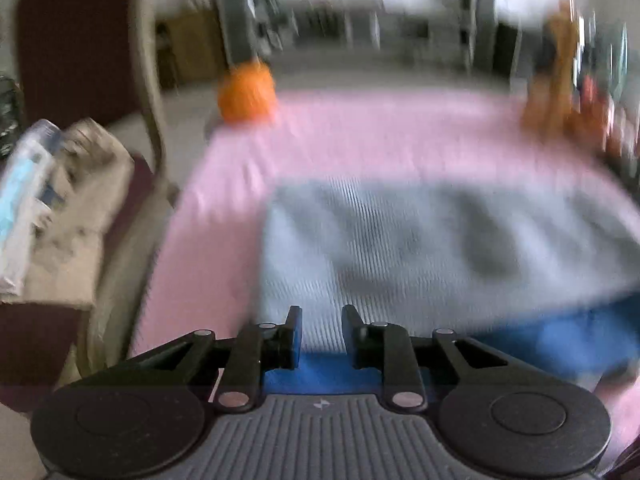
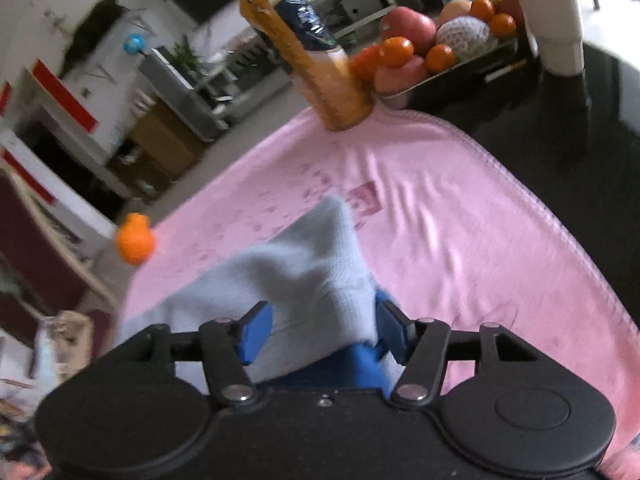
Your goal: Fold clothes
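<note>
A light grey-blue knit garment (image 1: 420, 240) with a dark blue band lies on a pink cloth (image 1: 360, 132) that covers the table. The left wrist view is blurred. My left gripper (image 1: 321, 328) is open, its fingers a small gap apart over the garment's near edge. In the right wrist view the garment (image 2: 304, 276) is bunched up between the fingers of my right gripper (image 2: 322, 334). Its jaws stand wide, with the blue pads (image 2: 256, 336) on either side of the fabric. Whether the pads press the fabric is unclear.
An orange juice bottle (image 2: 308, 52) stands at the far edge of the pink cloth (image 2: 460, 220). A tray of fruit (image 2: 436, 48) and a white pot (image 2: 556, 20) stand behind it. A small orange (image 2: 135, 240) sits at the cloth's left corner. A chair (image 1: 132, 92) with bags stands left.
</note>
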Tool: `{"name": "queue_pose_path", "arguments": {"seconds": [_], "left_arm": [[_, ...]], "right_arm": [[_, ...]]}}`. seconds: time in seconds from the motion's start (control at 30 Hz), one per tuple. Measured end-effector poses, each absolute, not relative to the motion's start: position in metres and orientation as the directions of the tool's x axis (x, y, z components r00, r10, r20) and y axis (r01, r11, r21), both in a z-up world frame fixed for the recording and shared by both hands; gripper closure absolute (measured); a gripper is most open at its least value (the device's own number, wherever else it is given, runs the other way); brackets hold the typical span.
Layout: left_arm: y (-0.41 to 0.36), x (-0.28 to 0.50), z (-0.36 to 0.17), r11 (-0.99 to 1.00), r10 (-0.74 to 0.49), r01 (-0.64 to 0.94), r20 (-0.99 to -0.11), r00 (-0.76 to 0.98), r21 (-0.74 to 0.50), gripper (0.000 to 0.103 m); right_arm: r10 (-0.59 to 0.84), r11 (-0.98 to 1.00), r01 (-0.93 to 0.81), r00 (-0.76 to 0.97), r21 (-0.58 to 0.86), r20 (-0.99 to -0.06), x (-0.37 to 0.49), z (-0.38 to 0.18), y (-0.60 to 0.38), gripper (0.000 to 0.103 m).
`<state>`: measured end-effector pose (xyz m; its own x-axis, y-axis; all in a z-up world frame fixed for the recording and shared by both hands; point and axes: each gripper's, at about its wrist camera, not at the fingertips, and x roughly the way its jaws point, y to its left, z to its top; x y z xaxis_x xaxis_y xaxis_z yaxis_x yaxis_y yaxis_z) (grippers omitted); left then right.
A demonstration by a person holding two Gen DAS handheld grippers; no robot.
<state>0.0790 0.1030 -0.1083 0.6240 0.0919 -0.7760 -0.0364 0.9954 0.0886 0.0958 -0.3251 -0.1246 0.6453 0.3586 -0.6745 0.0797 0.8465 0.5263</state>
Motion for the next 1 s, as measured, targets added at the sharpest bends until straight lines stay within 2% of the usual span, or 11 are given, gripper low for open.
{"name": "queue_pose_path", "arguments": {"seconds": [0.07,0.13,0.3,0.43,0.5,0.6,0.77,0.83,0.87,0.93,1.0], "left_arm": [[0.096,0.085,-0.125,0.988,0.140,-0.025,-0.823,0.550,0.151,0.080],[0.092,0.087,-0.134,0.982,0.171,-0.018,-0.841,0.514,0.189,0.080],[0.096,0.090,-0.139,0.983,0.171,-0.024,-0.846,0.506,0.184,0.080],[0.096,0.087,-0.141,0.984,0.165,-0.024,-0.840,0.516,0.178,0.080],[0.095,0.083,-0.140,0.983,0.165,-0.021,-0.837,0.522,0.181,0.080],[0.092,0.081,-0.140,0.982,0.170,-0.017,-0.831,0.530,0.189,0.080],[0.094,0.080,-0.140,0.984,0.162,-0.021,-0.831,0.532,0.179,0.080],[0.095,0.080,-0.140,0.984,0.161,-0.021,-0.831,0.532,0.177,0.079],[0.094,0.080,-0.140,0.984,0.161,-0.020,-0.831,0.532,0.177,0.079],[0.095,0.079,-0.140,0.985,0.158,-0.022,-0.833,0.530,0.172,0.079],[0.097,0.079,-0.139,0.987,0.150,-0.026,-0.836,0.527,0.161,0.079]], "right_arm": [[0.397,0.824,0.071,0.637,0.563,-0.661,0.089,-0.127,-0.331,0.059],[0.390,0.822,0.115,0.601,0.558,-0.698,0.083,-0.140,-0.332,0.060],[0.385,0.823,0.150,0.560,0.547,-0.733,0.087,-0.153,-0.335,0.060],[0.411,0.839,0.086,0.544,0.536,-0.731,0.091,-0.152,-0.320,0.071],[0.415,0.856,0.042,0.538,0.515,-0.734,0.092,-0.150,-0.310,0.071],[0.337,0.894,0.071,0.543,0.443,-0.769,0.098,-0.152,-0.303,0.070],[0.304,0.921,0.065,0.499,0.385,-0.811,0.106,-0.163,-0.293,0.069],[0.276,0.935,0.055,0.505,0.349,-0.818,0.103,-0.161,-0.288,0.082],[0.269,0.937,0.056,0.509,0.344,-0.818,0.101,-0.160,-0.288,0.094],[0.354,0.885,0.063,0.549,0.460,-0.757,0.092,-0.150,-0.298,0.094],[0.462,0.786,0.049,0.615,0.616,-0.639,0.081,-0.136,-0.317,0.094]]}}
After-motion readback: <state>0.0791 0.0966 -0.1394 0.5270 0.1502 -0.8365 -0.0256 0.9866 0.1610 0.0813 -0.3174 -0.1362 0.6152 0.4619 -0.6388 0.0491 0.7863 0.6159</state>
